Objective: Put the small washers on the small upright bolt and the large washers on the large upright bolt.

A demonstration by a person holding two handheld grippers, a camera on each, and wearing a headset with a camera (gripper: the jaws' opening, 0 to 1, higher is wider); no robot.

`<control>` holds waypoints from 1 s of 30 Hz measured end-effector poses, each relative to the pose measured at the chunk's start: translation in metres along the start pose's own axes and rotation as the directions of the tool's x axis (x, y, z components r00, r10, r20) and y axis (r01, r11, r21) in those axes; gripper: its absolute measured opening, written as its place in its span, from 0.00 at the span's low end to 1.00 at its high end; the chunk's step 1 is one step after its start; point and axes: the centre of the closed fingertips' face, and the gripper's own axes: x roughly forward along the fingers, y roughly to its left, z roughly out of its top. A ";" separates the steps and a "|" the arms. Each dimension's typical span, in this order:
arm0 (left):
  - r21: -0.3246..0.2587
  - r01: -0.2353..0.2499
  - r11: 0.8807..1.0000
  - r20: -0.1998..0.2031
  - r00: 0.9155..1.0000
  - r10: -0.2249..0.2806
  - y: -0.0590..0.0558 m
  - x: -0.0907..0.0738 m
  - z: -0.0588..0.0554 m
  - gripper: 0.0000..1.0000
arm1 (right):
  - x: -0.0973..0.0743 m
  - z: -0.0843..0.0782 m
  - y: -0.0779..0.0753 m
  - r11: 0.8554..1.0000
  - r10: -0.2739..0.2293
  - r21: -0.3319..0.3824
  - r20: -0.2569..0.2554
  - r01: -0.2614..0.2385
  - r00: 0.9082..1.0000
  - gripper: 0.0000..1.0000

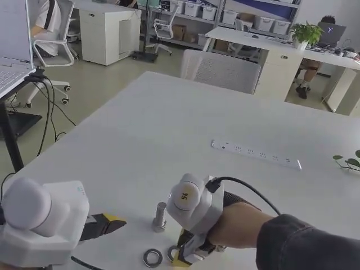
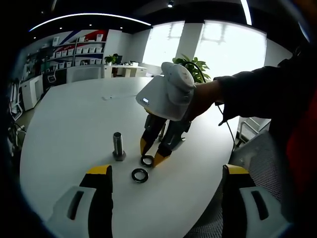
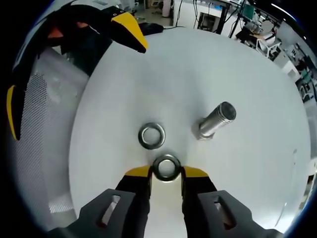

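One upright steel bolt (image 1: 160, 216) stands near the table's front edge. Just in front of it two washers lie flat. My right gripper (image 1: 179, 259) points down with its yellow-tipped jaws closed against the sides of the washer (image 3: 166, 167) nearer the bolt (image 3: 215, 120), which still rests on the table. The other washer (image 3: 151, 135) lies free beside it. My left gripper (image 2: 167, 171) hangs open and empty to the left, aimed at the bolt (image 2: 118, 145) and both washers (image 2: 140, 175).
A white power strip (image 1: 256, 153) lies farther back on the white table (image 1: 169, 129). A mesh chair (image 1: 222, 70) stands at the far edge. A laptop (image 1: 11, 62) sits on a stand at left. Plant leaves (image 1: 351, 162) reach in at right.
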 end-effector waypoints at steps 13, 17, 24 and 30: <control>-0.001 -0.013 1.000 0.007 1.000 0.013 0.003 -0.001 0.000 0.95 | -0.006 0.003 -0.001 1.000 -0.011 0.001 0.010 0.011 1.000 0.23; -0.001 -0.014 1.000 0.010 1.000 0.014 0.003 -0.001 0.001 0.96 | -0.011 0.004 -0.002 1.000 -0.019 0.000 0.014 0.019 1.000 0.23; -0.003 -0.018 1.000 0.012 1.000 0.018 0.004 -0.001 0.001 0.97 | -0.018 0.002 -0.004 1.000 -0.030 -0.002 0.013 0.030 0.999 0.23; -0.002 -0.017 1.000 0.014 1.000 0.017 0.003 0.000 0.002 0.98 | -0.033 0.005 -0.005 0.999 -0.044 -0.004 0.023 0.044 0.999 0.23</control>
